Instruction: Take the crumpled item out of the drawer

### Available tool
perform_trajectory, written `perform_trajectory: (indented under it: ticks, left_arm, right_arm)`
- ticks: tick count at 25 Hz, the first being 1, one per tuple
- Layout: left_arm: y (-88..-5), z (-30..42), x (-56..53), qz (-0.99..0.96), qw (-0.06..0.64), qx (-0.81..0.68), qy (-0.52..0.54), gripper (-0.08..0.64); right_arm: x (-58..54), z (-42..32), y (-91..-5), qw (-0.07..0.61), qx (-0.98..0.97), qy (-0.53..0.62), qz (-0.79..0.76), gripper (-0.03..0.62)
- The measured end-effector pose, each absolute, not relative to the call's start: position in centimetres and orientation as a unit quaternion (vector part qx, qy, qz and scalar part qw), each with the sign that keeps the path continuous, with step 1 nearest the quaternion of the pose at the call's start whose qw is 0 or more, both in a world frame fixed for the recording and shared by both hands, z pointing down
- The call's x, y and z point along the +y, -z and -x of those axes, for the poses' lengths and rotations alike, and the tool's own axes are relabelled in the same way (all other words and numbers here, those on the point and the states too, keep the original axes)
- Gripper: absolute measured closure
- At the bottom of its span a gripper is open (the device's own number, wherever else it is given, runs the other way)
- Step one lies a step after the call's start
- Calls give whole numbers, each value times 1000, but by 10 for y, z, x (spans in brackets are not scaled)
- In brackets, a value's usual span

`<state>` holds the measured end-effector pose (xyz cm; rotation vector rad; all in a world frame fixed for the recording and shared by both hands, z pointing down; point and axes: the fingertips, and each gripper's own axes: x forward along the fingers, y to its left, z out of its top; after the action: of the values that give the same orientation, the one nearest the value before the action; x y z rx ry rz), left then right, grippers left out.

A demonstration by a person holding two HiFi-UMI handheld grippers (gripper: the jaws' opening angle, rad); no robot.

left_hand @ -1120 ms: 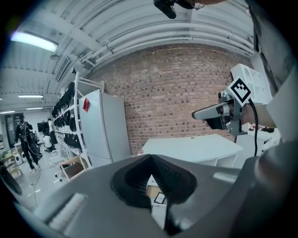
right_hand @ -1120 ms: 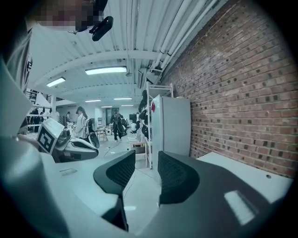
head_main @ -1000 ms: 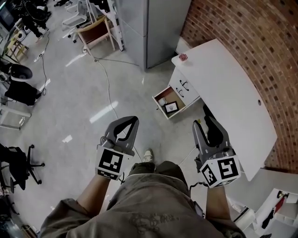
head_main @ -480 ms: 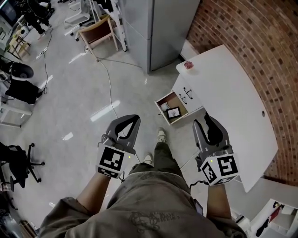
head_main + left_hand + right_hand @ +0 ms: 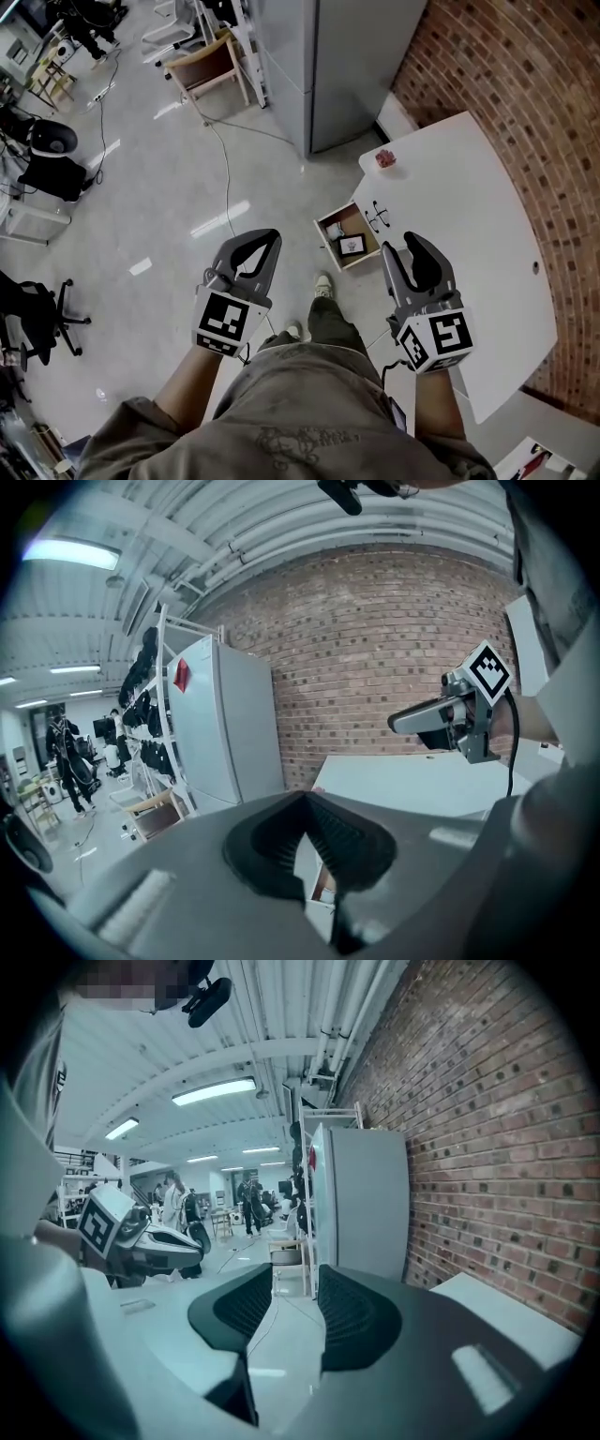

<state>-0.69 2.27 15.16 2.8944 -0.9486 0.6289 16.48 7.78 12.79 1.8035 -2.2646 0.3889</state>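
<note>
Nothing is lifted yet. The drawer (image 5: 349, 234) stands open at frame centre, against the white worktop (image 5: 469, 262). The crumpled item (image 5: 335, 231) is probably the pale lump in the drawer's upper-left corner, though it is too small to confirm. Your left claw (image 5: 269, 238) is closed tip to tip and empty. Your right claw (image 5: 405, 246) is parted narrowly, also empty. Neither touches the drawer. Remaining: reach in, grip, lift out.
</note>
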Motion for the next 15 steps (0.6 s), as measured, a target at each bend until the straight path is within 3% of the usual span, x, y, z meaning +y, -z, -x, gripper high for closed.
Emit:
perform_trajectory:
  ticks: [15]
  left_arm:
    - [-179,-39,-53,-901,74,-369,-218,559]
  right_arm:
    - [-18,-189,-162,141,-833,-146,-515,413]
